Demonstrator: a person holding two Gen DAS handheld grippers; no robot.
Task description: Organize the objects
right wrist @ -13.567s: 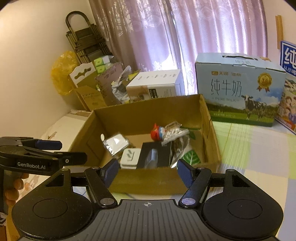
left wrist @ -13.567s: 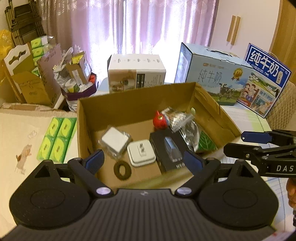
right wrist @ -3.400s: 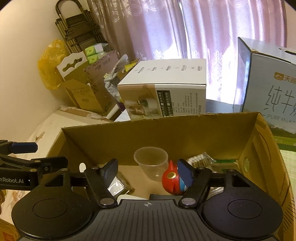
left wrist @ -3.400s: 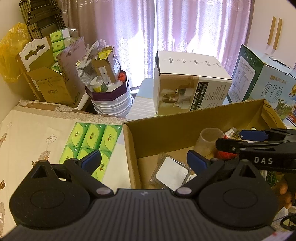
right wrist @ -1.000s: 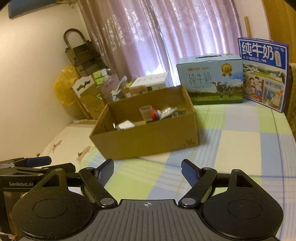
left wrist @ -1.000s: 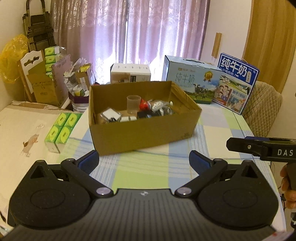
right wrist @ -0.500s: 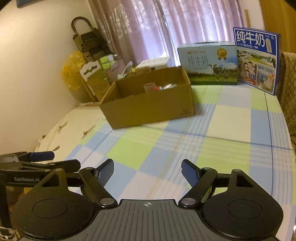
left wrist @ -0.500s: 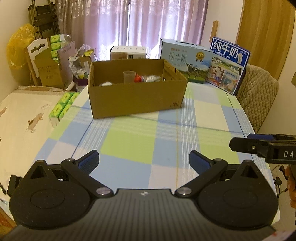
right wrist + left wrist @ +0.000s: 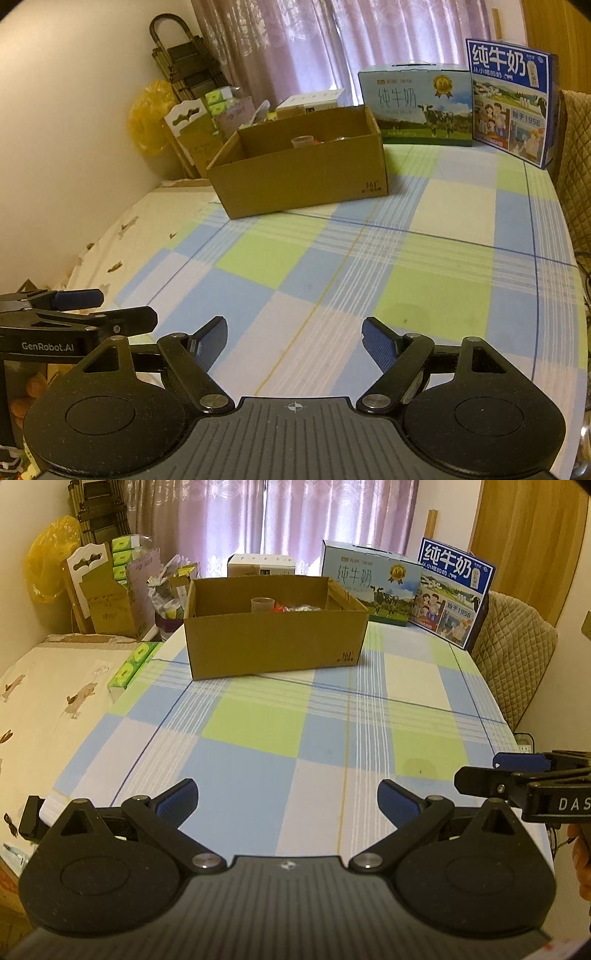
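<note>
Cardboard box (image 9: 275, 646) sits at the far end of the checked tablecloth (image 9: 295, 738), well apart from both grippers; we can make out a clear plastic cup (image 9: 260, 604) and a red item (image 9: 279, 608) inside it (the rest is hidden by the wall). Behind it stand two milk cartons (image 9: 369, 579). We see the left gripper (image 9: 288, 799) spread wide with nothing between its fingers, and the right gripper (image 9: 293, 338) likewise gaping and empty.
</note>
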